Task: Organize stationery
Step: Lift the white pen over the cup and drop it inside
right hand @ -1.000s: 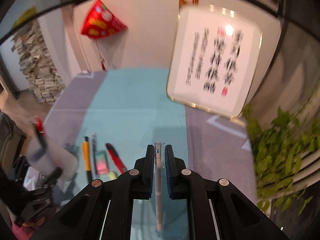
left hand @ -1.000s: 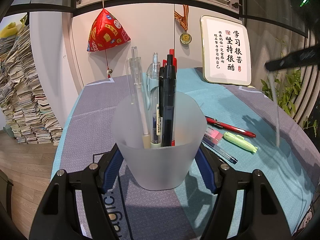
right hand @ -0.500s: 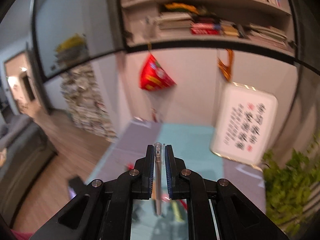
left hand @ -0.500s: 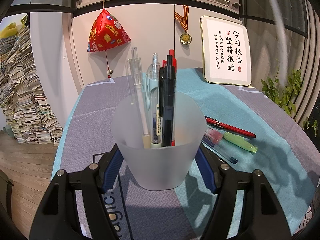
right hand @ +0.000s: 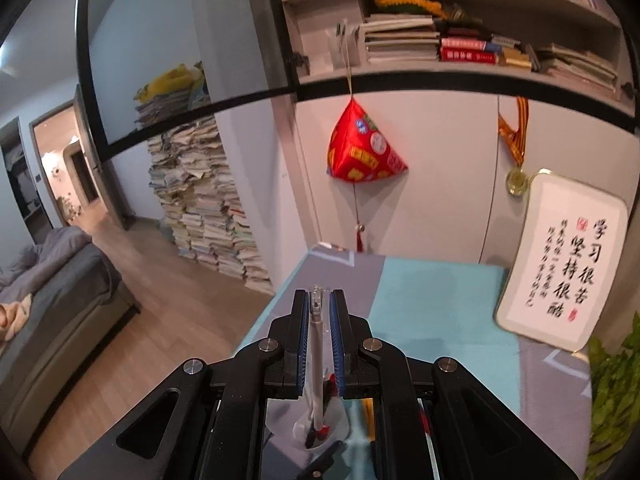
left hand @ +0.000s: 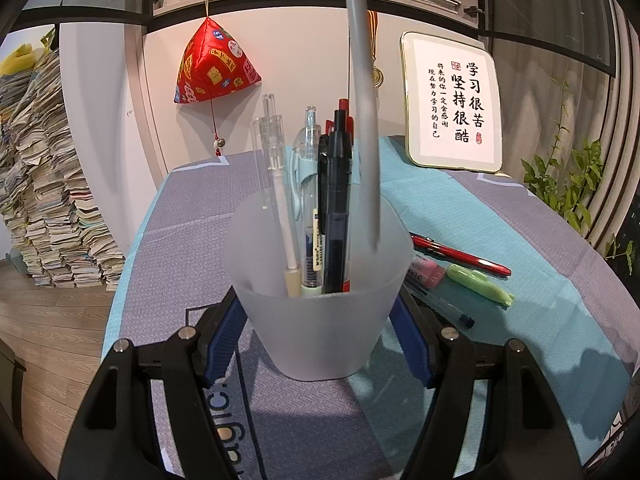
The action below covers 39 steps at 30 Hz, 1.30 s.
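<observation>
**Grey pen poised over a frosted pen cup**

On the left, the left gripper clamps a frosted plastic cup standing on the grey-and-teal tablecloth — clear, black and red pens stand inside. The right gripper, jaws narrow, pinches a grey pen whose tip hangs just inside the rim. To the right lie a red pen, pink eraser and green highlighter.

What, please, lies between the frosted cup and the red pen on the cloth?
In the left wrist view, only a pink eraser lies between the frosted cup and red pen.
</observation>
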### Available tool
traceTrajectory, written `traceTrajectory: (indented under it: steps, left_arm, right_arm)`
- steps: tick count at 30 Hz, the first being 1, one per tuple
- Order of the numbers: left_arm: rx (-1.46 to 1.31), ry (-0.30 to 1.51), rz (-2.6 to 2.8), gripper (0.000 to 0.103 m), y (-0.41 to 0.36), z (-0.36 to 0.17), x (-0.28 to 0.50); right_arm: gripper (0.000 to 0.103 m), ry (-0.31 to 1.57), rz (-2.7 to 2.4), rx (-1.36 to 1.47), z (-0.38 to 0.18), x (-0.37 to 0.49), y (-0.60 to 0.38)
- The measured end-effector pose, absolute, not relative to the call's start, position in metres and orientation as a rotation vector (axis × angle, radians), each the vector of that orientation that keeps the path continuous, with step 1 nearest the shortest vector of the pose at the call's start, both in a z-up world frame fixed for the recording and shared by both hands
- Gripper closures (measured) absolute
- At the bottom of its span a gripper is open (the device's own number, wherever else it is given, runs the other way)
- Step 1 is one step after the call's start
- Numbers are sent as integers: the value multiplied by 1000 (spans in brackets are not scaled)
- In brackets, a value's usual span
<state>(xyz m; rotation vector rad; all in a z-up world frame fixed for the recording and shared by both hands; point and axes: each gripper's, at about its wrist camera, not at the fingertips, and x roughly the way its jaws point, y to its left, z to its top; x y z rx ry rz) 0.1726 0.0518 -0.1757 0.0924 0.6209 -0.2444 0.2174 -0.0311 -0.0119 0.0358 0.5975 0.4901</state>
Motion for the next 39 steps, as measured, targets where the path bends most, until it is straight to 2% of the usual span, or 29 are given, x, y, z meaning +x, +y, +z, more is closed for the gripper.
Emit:
traceTrajectory:
  steps: [25,39]
  left_arm:
    - [91,621,-245,34,52,-176,172]
    - [92,621,-245,34,52,-176,173]
  right_arm:
    - [92,776,524,5,-72,213,-33]
    - [92,813,527,32,-80,216,-41]
